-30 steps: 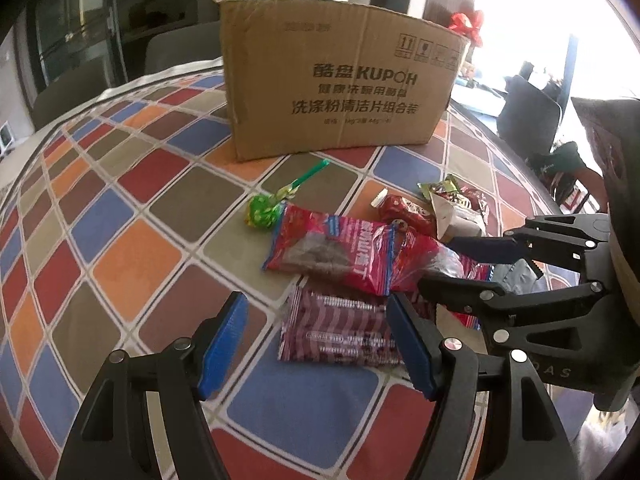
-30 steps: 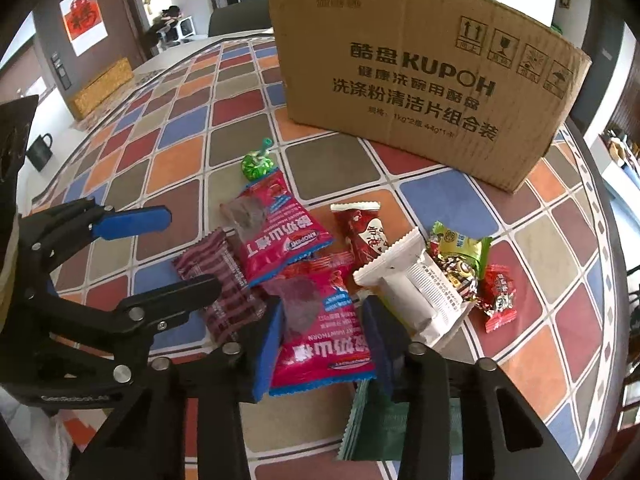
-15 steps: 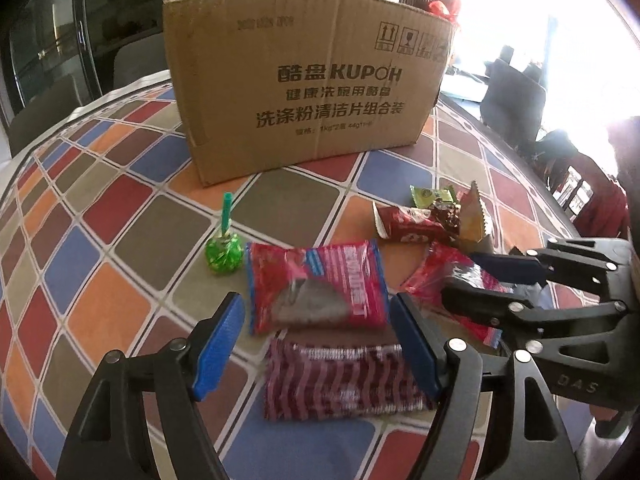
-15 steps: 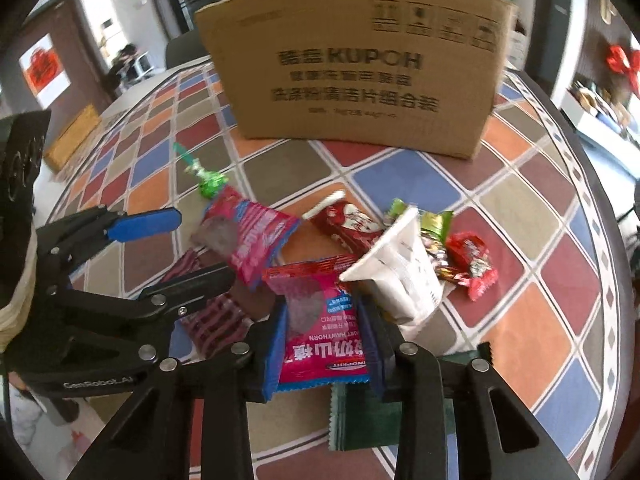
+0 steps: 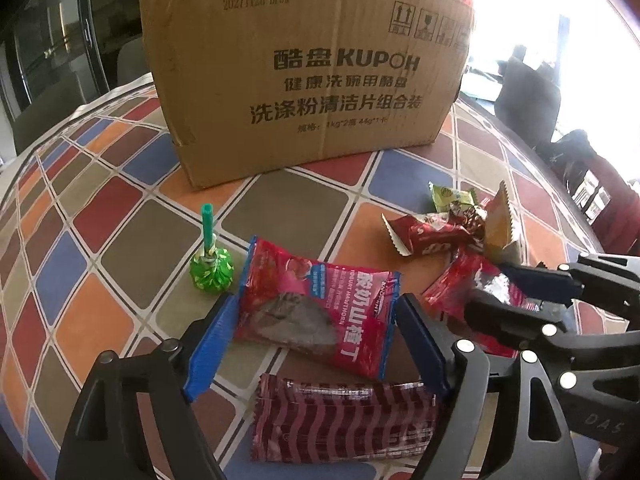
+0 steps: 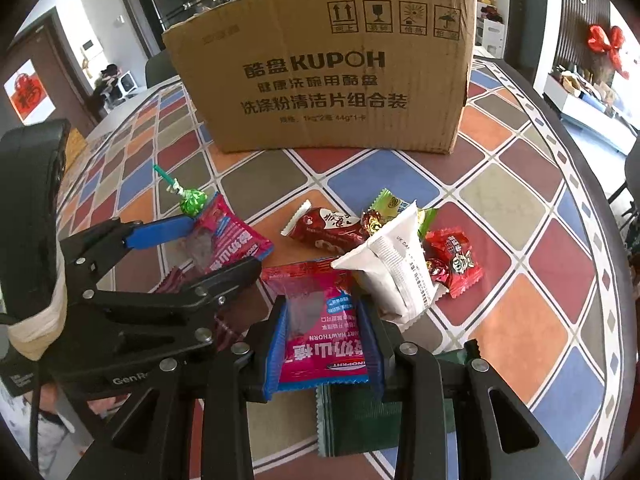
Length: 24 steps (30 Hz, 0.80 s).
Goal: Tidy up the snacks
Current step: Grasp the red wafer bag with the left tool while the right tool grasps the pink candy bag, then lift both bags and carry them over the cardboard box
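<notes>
Two red hawthorn snack packets lie among loose snacks on the chequered tablecloth (image 5: 120, 240). My left gripper (image 5: 318, 300) straddles one red packet (image 5: 316, 312) that lies flat. Its jaws are opening, with a blue pad beside each end of the packet and no visible squeeze. In the right wrist view the left gripper (image 6: 200, 252) brackets that same packet (image 6: 228, 240). My right gripper (image 6: 322, 308) is shut on the second red packet (image 6: 324, 340), which bows up between the pads. From the left wrist view, the right gripper (image 5: 508, 292) pinches this second packet (image 5: 456, 292).
A tall cardboard box (image 5: 312, 80) stands behind the snacks. A green lollipop (image 5: 211, 272), a maroon striped packet (image 5: 344, 420), a small red packet (image 6: 328, 228), a white packet (image 6: 400, 272), red candies (image 6: 456, 260) and a dark green packet (image 6: 360, 420) lie around.
My left gripper has advanced from over the maroon striped packet to the red packet, and its jaws have widened. The right gripper rolled and narrowed slightly on its red packet.
</notes>
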### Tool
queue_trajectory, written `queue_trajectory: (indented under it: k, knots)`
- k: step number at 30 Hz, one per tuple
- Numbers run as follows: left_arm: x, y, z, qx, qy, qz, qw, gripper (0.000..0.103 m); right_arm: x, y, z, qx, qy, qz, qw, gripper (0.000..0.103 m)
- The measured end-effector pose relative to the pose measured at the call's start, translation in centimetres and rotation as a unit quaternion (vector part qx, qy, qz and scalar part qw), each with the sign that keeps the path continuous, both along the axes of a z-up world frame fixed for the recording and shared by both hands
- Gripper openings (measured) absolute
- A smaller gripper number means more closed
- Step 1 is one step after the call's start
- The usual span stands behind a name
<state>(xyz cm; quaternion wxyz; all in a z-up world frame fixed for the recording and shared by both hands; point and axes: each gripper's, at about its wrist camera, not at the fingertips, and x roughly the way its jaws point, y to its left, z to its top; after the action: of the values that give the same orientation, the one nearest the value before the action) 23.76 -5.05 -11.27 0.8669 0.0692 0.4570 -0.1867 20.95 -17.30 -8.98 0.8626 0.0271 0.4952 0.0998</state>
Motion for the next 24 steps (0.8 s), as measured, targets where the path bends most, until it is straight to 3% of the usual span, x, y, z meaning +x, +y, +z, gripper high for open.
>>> queue_trajectory:
  k: [6,9,10,11,24]
  knots:
    - [0.2,0.0,-0.3,-0.001,-0.003,-0.002,1.0,0.083,-0.1,0.1,0.0,-0.007,-0.004,-0.003,1.0,0.035]
    - [0.1,0.1,-0.3,-0.004,-0.008,-0.001,1.0,0.079,-0.1,0.2,0.0,-0.009,-0.005,-0.002,1.0,0.035]
    - [0.1,0.1,-0.3,-0.003,-0.009,0.0,1.0,0.075,-0.1,0.1,0.0,-0.007,-0.005,-0.003,1.0,0.035]
    - [0.0,0.2,-0.2,0.0,-0.012,0.003,0.9999,0.062,0.0,0.2,0.0,-0.007,-0.004,-0.003,1.0,0.035]
    - [-1.6,1.1,1.5,-0.013,-0.016,0.029,0.9994,0.057,-0.2,-0.1,0.1,0.007,-0.005,-0.007,1.0,0.035]
